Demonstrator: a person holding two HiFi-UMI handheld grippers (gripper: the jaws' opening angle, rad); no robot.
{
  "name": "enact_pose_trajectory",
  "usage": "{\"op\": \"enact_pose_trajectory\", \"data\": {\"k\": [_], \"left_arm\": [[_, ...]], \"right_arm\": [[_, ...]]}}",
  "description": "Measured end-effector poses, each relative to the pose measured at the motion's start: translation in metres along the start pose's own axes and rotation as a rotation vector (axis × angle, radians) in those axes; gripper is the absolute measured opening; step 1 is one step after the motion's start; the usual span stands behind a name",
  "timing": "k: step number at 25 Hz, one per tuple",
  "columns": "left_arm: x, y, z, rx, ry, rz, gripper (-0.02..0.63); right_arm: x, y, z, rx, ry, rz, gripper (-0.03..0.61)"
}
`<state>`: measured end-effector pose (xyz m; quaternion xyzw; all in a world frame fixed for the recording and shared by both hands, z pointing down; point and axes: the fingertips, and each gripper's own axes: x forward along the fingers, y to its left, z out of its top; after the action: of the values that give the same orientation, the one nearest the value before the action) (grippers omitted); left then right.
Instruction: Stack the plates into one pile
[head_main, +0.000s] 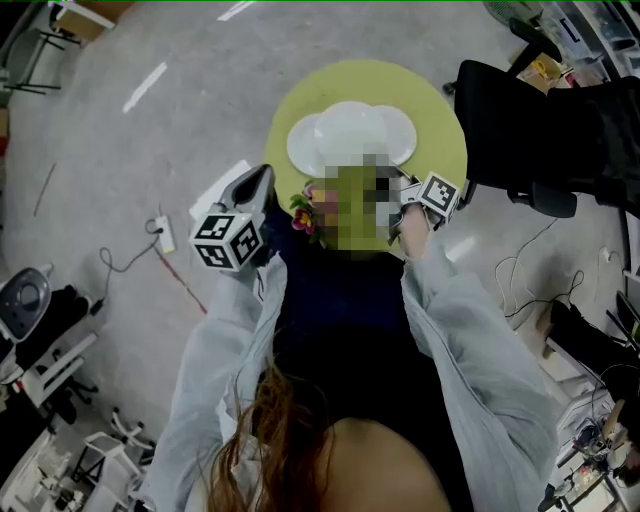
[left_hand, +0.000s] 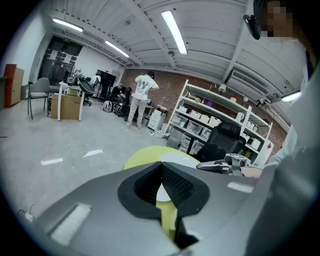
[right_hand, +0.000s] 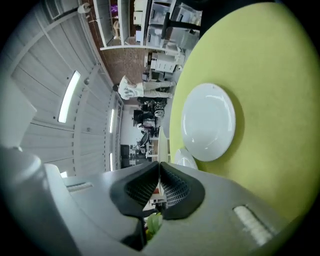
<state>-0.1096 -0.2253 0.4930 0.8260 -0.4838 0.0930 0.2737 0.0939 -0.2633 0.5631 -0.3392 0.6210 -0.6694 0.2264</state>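
- Your right gripper (right_hand: 160, 165) has its jaws closed tip to tip with nothing clamped. It hangs at the near right edge of the table (head_main: 445, 115), rolled onto its side.
- Your left gripper (left_hand: 161, 164) is closed too and empty. You hold it off the table's near left edge, over the floor (head_main: 140, 150).
- You have the plates (head_main: 350, 135) on the far half of the round table: three white ones, overlapping in a loose row, not piled.
- The left one lies close to the table's left rim, while the right one stops short of the right rim, with bare green top beyond it.
- In the right gripper view you see one plate (right_hand: 207, 122) whole, green top all round it, and a second rim showing just beside the jaws.
- A black chair (head_main: 540, 130) crowds the table's right edge, and from above you cannot tell whether they touch.
- Left of the table you have wide floor, crossed only by a power strip (head_main: 165, 235) and its cable (head_main: 125, 262) near your left gripper.
- A small bunch of flowers (head_main: 303, 213) shows by the near edge, just beside your left gripper.
- Beyond the far rim, shelves (left_hand: 220, 117) and a standing person (left_hand: 142, 92) are well apart from the table.
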Motion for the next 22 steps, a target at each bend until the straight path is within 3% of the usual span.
{"op": "enact_pose_trajectory", "data": {"k": [9,22], "left_arm": [[-0.005,0.014,-0.003,-0.032,-0.006,0.024,0.011],[0.0,0.027,-0.014,-0.063,0.037,0.018,0.011]], "right_arm": [[0.033,-0.016,-0.032,-0.034,0.209,-0.089,0.02],[0.043,-0.053,-0.042,-0.048,0.248,-0.338,0.023]]}}
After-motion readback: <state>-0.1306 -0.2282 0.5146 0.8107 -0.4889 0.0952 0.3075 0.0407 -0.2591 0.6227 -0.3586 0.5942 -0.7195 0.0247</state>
